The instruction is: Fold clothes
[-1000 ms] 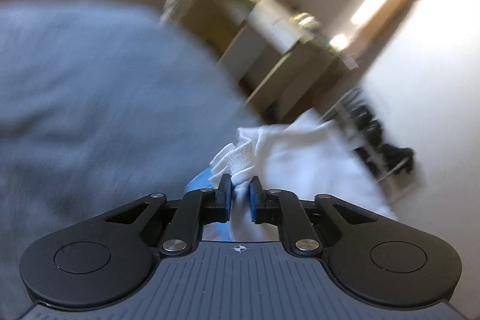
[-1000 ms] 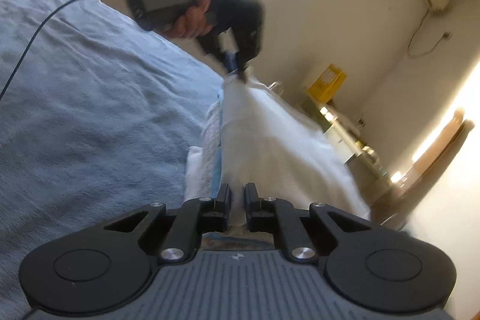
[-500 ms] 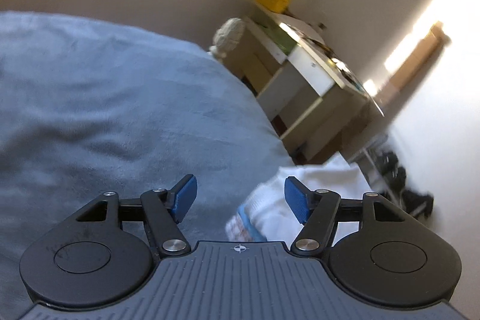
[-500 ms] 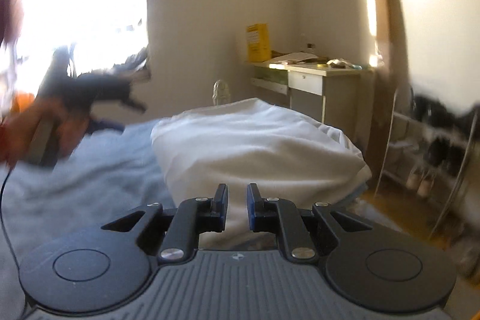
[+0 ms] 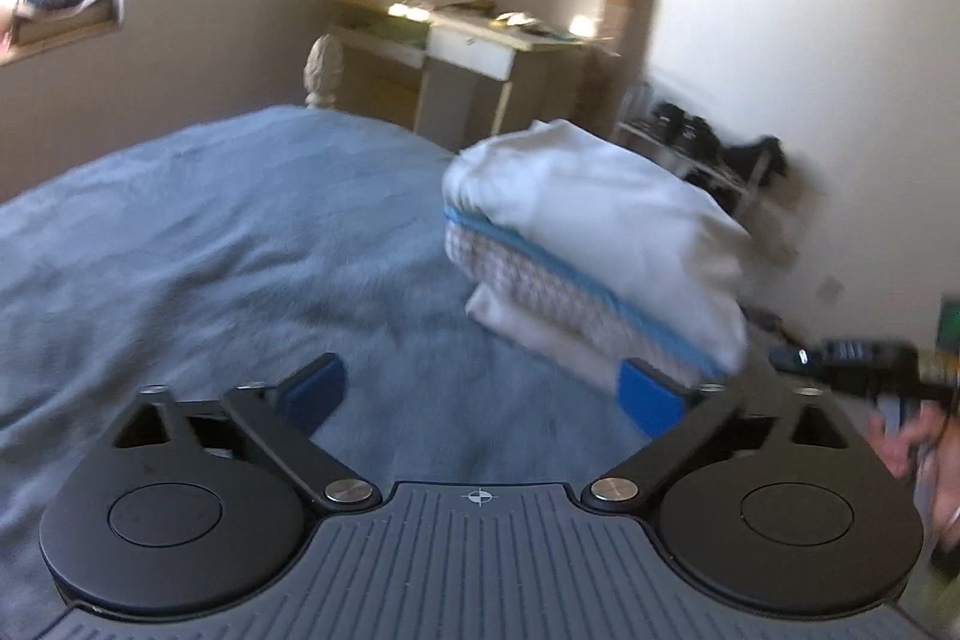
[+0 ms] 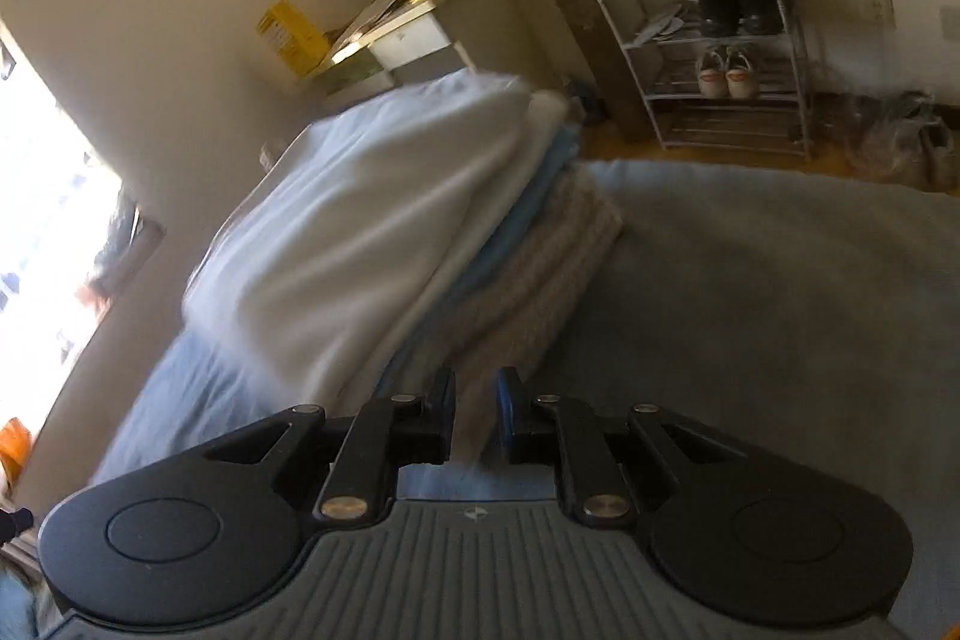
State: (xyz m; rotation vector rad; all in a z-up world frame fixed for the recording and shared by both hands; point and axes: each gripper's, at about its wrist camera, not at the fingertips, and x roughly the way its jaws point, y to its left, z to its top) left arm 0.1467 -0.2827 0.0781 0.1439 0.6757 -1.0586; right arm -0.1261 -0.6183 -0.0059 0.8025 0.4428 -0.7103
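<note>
I see the blue bedspread (image 5: pixel 210 244) under everything, the stack of folded clothes (image 5: pixel 600 244) resting on it near the far edge — white piece on top — my left gripper (image 5: pixel 480 391) opening wide over bare spread, my right gripper (image 6: pixel 477 415) slightly parted at the stack's near corner, clamping nothing.

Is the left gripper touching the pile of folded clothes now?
Apart. In the left wrist view the left gripper has its jaws opening wide over bare blue blanket, with nothing between them; the pile of folded clothes lies beyond the fingertips.
</note>
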